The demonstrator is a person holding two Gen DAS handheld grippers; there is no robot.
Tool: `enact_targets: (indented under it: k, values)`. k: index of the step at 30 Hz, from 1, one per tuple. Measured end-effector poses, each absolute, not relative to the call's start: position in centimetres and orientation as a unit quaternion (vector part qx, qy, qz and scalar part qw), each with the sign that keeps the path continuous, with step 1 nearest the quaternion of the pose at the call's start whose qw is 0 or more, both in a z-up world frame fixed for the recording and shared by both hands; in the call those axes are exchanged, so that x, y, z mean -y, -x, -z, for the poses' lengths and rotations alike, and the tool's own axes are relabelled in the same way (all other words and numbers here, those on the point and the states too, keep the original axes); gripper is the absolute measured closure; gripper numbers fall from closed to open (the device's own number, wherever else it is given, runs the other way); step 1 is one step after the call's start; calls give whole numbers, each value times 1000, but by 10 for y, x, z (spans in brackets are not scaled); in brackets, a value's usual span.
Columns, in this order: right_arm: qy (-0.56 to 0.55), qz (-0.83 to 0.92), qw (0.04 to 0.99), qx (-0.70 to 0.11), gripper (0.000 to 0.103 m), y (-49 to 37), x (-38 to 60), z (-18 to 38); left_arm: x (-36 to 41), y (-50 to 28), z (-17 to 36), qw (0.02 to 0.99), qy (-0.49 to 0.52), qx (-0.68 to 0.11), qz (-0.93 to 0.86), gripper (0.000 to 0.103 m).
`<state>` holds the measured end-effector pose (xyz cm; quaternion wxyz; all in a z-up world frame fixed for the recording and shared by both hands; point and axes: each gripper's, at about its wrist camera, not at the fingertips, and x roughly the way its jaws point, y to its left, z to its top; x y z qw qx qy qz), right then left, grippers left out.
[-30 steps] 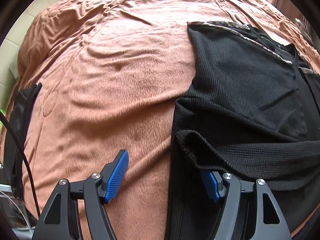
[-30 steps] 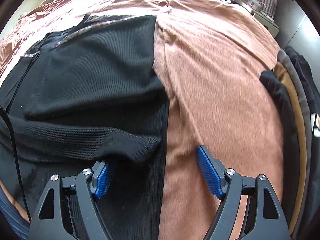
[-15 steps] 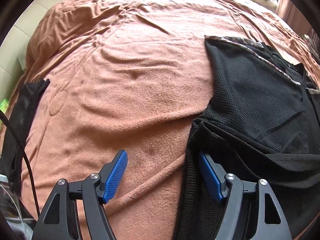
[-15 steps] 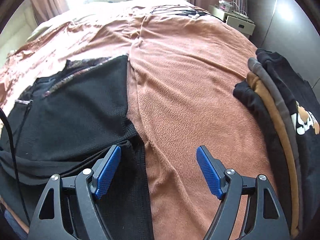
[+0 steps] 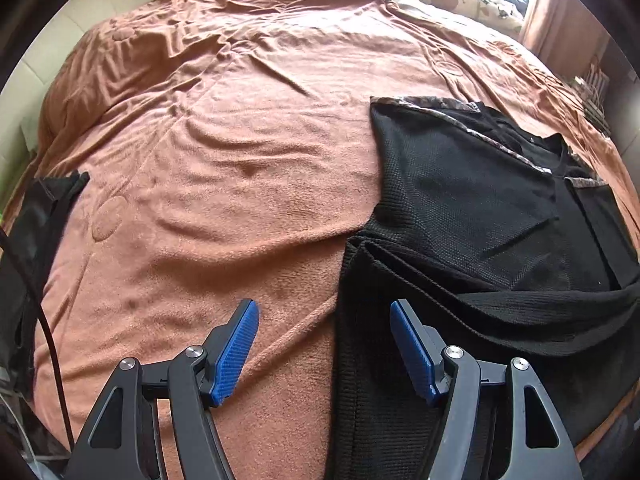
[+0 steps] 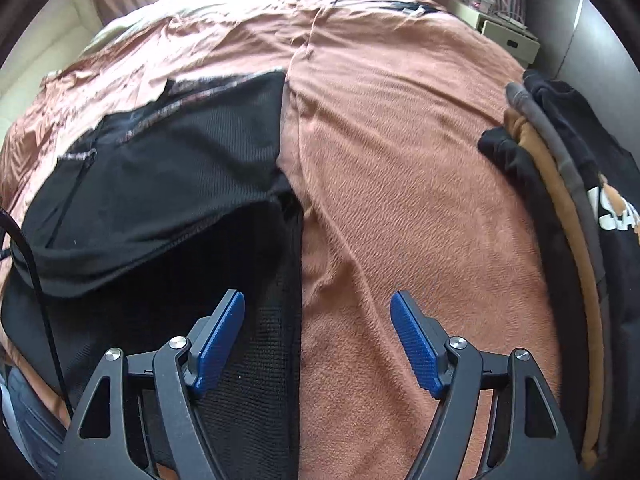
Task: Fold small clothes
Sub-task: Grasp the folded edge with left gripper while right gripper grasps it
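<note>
Both claws have lifted back from the black ribbed knit garment (image 5: 472,208), which lies folded-in on the rust-brown fleece bed cover (image 5: 240,168) — sleeves already laid across the body. The left claw (image 5: 324,344) and right claw (image 6: 318,336) stand wide, empty, and narrowing slightly. A second ago they sat lower, pads at the sleeve cuffs; now the near hem fold looks next.

Left gripper (image 5: 324,344): black skeletal arms with triangular cut-outs, silver pivot screws, two blue ribbed pads (image 5: 236,350). Thin black cable (image 5: 44,320) left of its arms. Right gripper (image 6: 318,338): identical build, blue ribbed pads (image 6: 416,344), black cable (image 6: 40,300) to its left.
</note>
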<state>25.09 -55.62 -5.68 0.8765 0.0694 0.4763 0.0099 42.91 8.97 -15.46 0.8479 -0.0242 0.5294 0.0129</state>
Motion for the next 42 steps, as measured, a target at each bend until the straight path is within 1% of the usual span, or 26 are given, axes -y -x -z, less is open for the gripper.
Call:
enact_targets:
  k: [2,4,5,8,10,11,13,14,16,18,23,30,38,39,40,42]
  values:
    - [-69,-14,873,-483,31,-260,551,61,-82,-435,158,847,10,-532,-7,33]
    - [-64,-20,872,-486,39,-270,545,64,-76,-440,161,845,8,-535,0,39]
    - [-62,-24,872,-485,40,-276,544,65,-74,-443,162,845,10,-535,5,40]
    - [-55,-26,874,-481,48,-294,541,67,-71,-451,166,844,12,-536,12,47]
    - [-57,-26,876,-478,56,-303,540,68,-72,-456,170,842,20,-539,16,56]
    - [-59,-28,877,-477,58,-307,541,68,-73,-458,172,841,26,-541,18,59]
    - [-63,-32,878,-473,71,-307,538,70,-74,-460,175,838,38,-545,23,73]
    - [-64,-35,879,-471,74,-308,538,69,-75,-460,175,838,41,-544,24,75]
    - [-63,-33,881,-468,77,-307,537,70,-76,-458,174,841,44,-538,22,84]
    - [-62,-30,883,-464,82,-303,536,70,-80,-455,173,843,55,-536,21,87]
    - [-53,-30,887,-457,83,-295,532,65,-89,-449,171,843,76,-531,24,88]
    - [-46,-40,889,-453,83,-289,531,60,-87,-443,164,850,72,-520,41,88]
    - [-62,-49,884,-461,83,-299,539,64,-86,-451,170,846,65,-528,39,88]
    - [-63,-50,883,-462,83,-299,540,64,-86,-450,170,847,64,-526,39,89]
    - [-63,-51,883,-462,83,-300,540,65,-85,-449,169,849,63,-523,38,96]
    - [-60,-52,883,-462,82,-301,540,65,-85,-446,167,850,63,-521,36,96]
